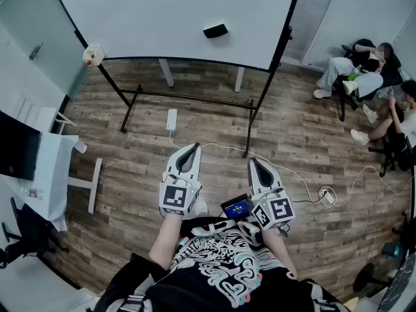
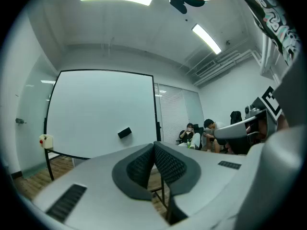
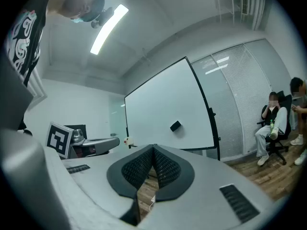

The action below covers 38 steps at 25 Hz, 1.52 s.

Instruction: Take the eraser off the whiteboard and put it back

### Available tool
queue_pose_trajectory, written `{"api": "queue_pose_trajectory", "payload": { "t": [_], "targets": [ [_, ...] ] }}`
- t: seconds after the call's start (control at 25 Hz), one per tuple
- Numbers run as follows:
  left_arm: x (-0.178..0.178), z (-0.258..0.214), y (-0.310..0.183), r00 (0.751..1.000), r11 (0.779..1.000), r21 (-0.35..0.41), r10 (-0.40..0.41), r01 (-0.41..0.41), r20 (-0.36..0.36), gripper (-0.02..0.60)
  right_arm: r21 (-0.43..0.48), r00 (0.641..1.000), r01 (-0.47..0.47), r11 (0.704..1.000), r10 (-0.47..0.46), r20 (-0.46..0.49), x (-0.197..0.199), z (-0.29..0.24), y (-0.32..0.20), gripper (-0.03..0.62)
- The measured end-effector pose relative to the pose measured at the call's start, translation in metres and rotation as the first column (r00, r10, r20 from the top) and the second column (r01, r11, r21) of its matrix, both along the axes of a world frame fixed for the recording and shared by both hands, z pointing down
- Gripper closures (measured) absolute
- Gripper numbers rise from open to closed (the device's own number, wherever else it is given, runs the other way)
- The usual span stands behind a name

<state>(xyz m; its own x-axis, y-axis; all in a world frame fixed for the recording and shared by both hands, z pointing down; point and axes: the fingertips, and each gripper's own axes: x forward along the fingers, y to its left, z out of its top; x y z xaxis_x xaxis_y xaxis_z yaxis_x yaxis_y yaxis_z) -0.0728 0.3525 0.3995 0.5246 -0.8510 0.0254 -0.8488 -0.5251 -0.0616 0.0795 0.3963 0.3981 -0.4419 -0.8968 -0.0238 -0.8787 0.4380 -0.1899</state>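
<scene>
A black eraser sticks to the white whiteboard, right of its middle; it also shows as the small dark eraser and eraser in the two gripper views. Both grippers are held level near the person's chest, well short of the board. My left gripper has its jaws touching at the tips with nothing between them. My right gripper stands beside it, jaws also together and empty. In the left gripper view the left gripper points toward the board; in the right gripper view the right gripper does too.
The whiteboard stands on a black frame over a wood floor. A white power strip and cable lie on the floor ahead. A white desk is at left. People sit on chairs at right.
</scene>
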Motion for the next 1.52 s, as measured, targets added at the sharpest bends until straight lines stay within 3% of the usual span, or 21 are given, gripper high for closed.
{"api": "queue_pose_trajectory", "payload": {
  "t": [0.24, 0.44, 0.48, 0.64, 0.84, 1.08, 1.52],
  "targets": [
    [0.015, 0.001, 0.006, 0.999, 0.999, -0.021, 0.032, -0.032, -0.021, 0.557, 0.015, 1.0, -0.007, 1.0, 0.007, -0.002, 0.011, -0.003, 0.005, 0.58],
    [0.027, -0.015, 0.02, 0.977, 0.992, -0.007, 0.126, -0.129, -0.17, 0.558, 0.02, 1.0, -0.013, 1.0, 0.013, 0.017, 0.022, -0.002, 0.011, 0.58],
    [0.027, -0.014, 0.02, 0.978, 0.992, -0.011, 0.12, -0.124, -0.17, 0.558, 0.022, 1.0, -0.013, 1.0, 0.013, 0.017, 0.023, -0.002, 0.013, 0.58],
    [0.03, 0.002, 0.019, 0.996, 0.997, -0.016, 0.074, -0.075, -0.045, 0.557, 0.019, 1.0, -0.016, 1.0, 0.016, 0.019, 0.03, 0.003, 0.016, 0.58],
    [0.04, 0.001, 0.024, 0.989, 0.993, -0.007, 0.117, -0.118, -0.093, 0.557, 0.003, 0.999, -0.018, 1.0, 0.018, 0.035, 0.036, 0.007, 0.009, 0.58],
    [0.033, 0.003, 0.0, 0.992, 0.996, 0.004, 0.094, -0.094, -0.086, 0.557, -0.006, 1.0, -0.003, 1.0, 0.003, 0.022, 0.032, 0.014, -0.012, 0.58],
    [0.022, 0.02, -0.103, 0.993, 0.996, -0.011, 0.088, -0.089, -0.073, 0.557, -0.023, 0.999, -0.032, 0.999, 0.032, -0.016, 0.028, 0.031, -0.111, 0.58]
  ]
}}
